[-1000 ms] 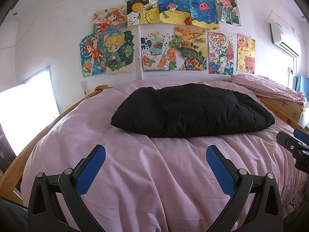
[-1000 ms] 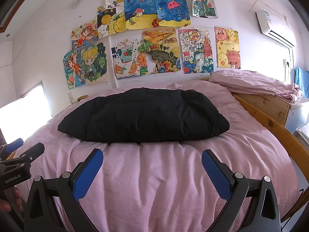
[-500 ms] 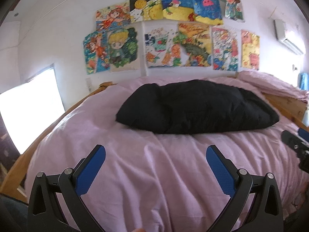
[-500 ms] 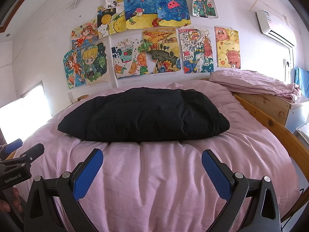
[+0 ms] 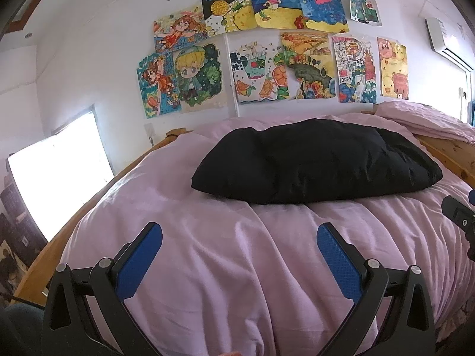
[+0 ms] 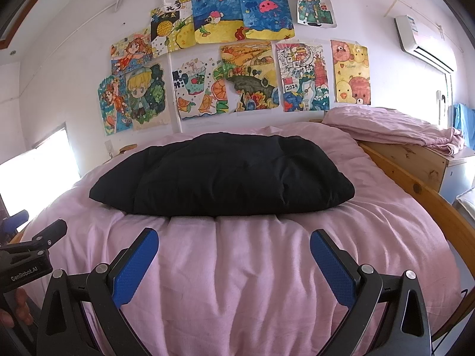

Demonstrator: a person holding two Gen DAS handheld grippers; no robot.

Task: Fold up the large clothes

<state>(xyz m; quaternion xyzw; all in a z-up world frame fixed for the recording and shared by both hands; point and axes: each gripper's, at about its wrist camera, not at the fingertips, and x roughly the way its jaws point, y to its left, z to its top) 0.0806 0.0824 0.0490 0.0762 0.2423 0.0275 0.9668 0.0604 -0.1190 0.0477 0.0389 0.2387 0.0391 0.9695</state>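
A black padded garment [image 5: 317, 163] [image 6: 225, 175] lies as a folded, puffy bundle in the middle of the pink bed cover [image 5: 237, 267] [image 6: 237, 267]. My left gripper [image 5: 239, 233] hovers open over the near part of the bed, short of the garment, with nothing between its blue pads. My right gripper [image 6: 234, 237] is likewise open and empty, just short of the garment's near edge. The tip of each gripper shows at the edge of the other's view.
A wooden bed frame [image 6: 430, 195] runs along the right and left sides. Folded pink bedding [image 6: 394, 127] sits on a wooden cabinet at back right. Drawings [image 6: 237, 59] cover the wall behind, with an air conditioner [image 6: 424, 41] at upper right. A bright window [image 5: 53, 178] is left.
The left gripper's view has shifted: it dipped and turned a little, now sits slightly left and lower. The right gripper and the black garment have stayed put.
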